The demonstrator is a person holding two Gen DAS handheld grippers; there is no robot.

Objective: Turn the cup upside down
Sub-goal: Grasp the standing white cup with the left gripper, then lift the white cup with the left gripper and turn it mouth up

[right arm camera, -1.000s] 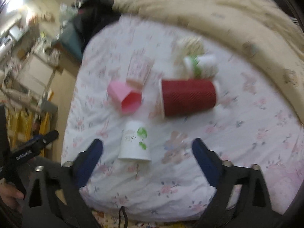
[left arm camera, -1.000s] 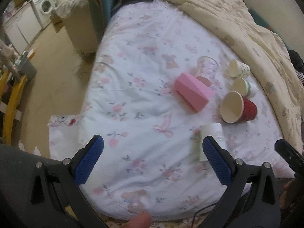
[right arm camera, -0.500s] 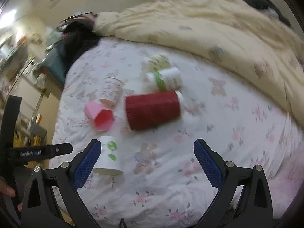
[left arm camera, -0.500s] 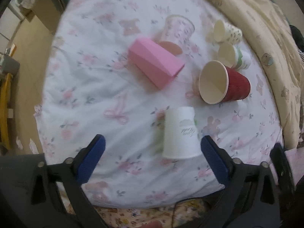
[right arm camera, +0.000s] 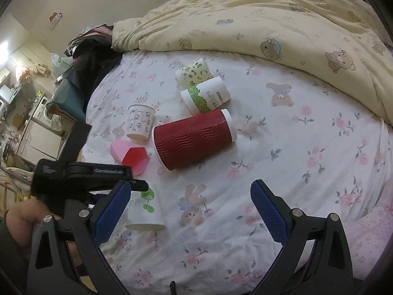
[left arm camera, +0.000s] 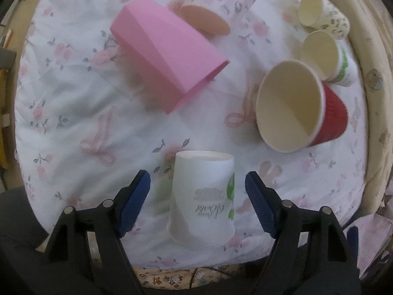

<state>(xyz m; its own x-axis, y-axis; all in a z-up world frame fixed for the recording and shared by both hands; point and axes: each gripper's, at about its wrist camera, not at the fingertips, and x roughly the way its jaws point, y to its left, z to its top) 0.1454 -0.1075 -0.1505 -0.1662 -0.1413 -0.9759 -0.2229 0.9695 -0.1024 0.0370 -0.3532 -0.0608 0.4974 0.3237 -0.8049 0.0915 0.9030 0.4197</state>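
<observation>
A white paper cup with green print (left arm camera: 202, 196) lies on its side on the flowered bedsheet, base pointing away from me. My left gripper (left arm camera: 197, 191) is open, its blue pads on either side of the cup, not touching it. The same cup shows in the right wrist view (right arm camera: 145, 210), partly hidden behind the left gripper (right arm camera: 81, 172). My right gripper (right arm camera: 190, 207) is open and empty above the sheet, to the right of the cup.
A pink faceted cup (left arm camera: 167, 59), a red ribbed cup (left arm camera: 299, 108), a white patterned cup (left arm camera: 221, 2) and two small paper cups (left arm camera: 324, 54) lie beyond. A cream quilt (right arm camera: 270, 14) is bunched along the far side. The bed edge (left arm camera: 196, 270) is right below.
My left gripper has moved forward and down to straddle the white cup. My right gripper has swung right and steadied, so the cup now sits at its left edge.
</observation>
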